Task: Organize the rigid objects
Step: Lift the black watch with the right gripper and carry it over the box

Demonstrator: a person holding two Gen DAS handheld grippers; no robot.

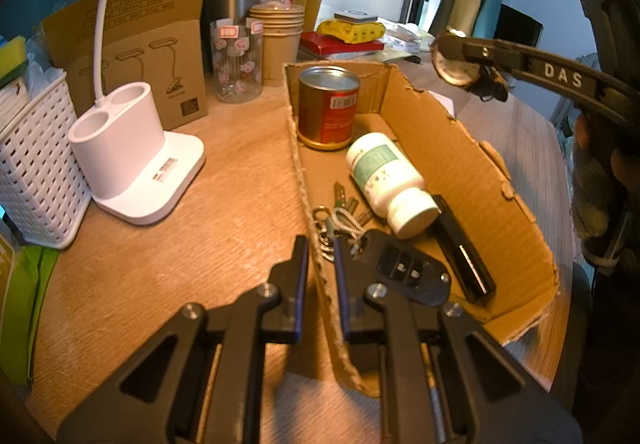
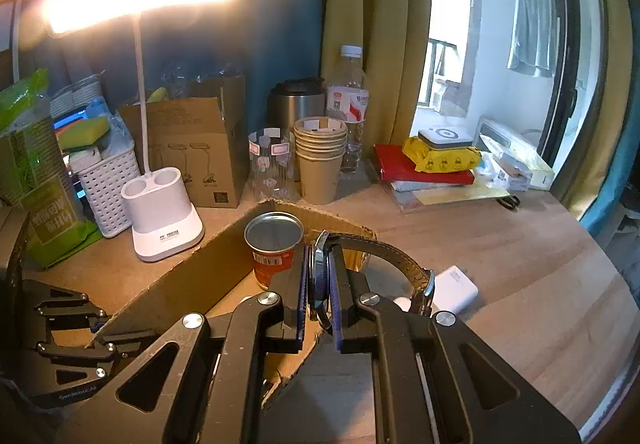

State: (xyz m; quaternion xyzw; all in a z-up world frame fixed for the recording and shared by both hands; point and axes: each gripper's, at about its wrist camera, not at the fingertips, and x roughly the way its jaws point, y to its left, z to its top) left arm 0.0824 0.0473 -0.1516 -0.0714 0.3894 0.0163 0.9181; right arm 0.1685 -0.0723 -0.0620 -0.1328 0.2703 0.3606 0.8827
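The left tongs (image 1: pixel 321 276) are reaching forward and down, their two blue-padded fingers parted by a narrow gap with a cardboard edge between them. The right tongs (image 2: pixel 319 284) are held higher, clamping a watch (image 2: pixel 319 276) face between the pads.

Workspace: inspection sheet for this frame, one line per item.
Surface: wooden table, lit by a desk lamp.
Job's things: cardboard tray holds a tin can, pill bottle, car key, key ring, black bar. Wristwatch held above it.
Clutter: paper cups, glass jar, water bottle, white basket, power bank.
Grippers: left gripper clamps the tray's wall; right gripper grips the wristwatch.
Cables: nothing seen.
Surroundings: curtains, window.
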